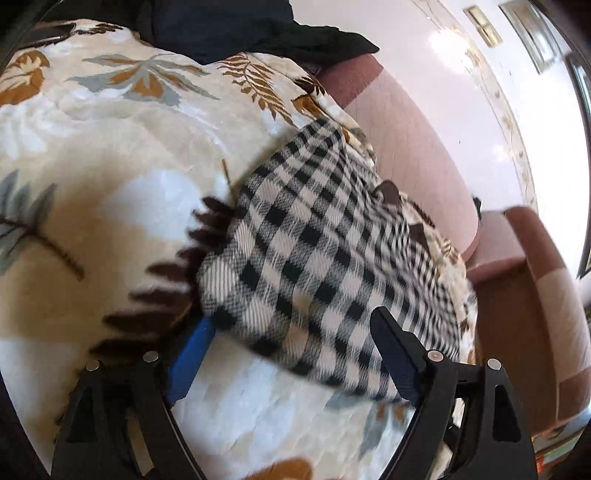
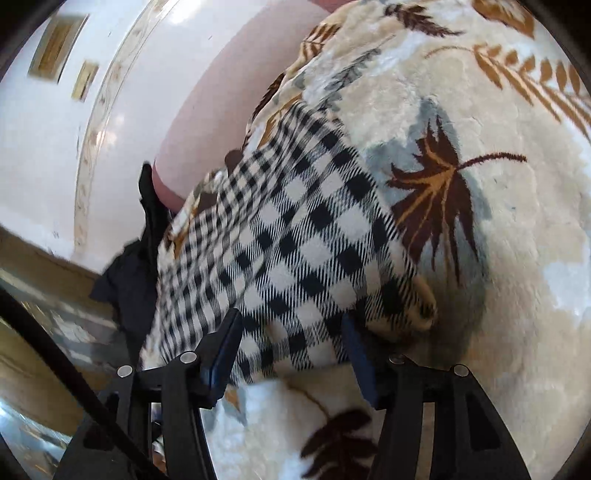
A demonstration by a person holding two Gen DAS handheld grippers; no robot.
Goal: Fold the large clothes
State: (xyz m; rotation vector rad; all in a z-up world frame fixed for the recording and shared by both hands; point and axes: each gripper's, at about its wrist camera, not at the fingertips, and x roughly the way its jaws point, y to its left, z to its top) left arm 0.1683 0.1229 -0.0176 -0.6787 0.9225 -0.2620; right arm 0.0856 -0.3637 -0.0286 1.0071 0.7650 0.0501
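A black-and-white checked garment (image 1: 317, 236) lies in a long folded strip on a cream leaf-print blanket (image 1: 110, 155). My left gripper (image 1: 291, 332) is open; its fingers straddle the near end of the garment, the left blue pad partly under the cloth edge. In the right wrist view the same checked garment (image 2: 295, 236) runs away from me over the blanket (image 2: 498, 221). My right gripper (image 2: 291, 332) is open, with the garment's near end lying between its two fingers. Whether the pads touch the cloth is unclear.
A black cloth (image 1: 258, 29) lies at the blanket's far end and also shows hanging off the bed edge in the right wrist view (image 2: 140, 258). A pink bed frame (image 1: 417, 147) runs beside the blanket. Beyond it is white tiled floor (image 1: 480, 92).
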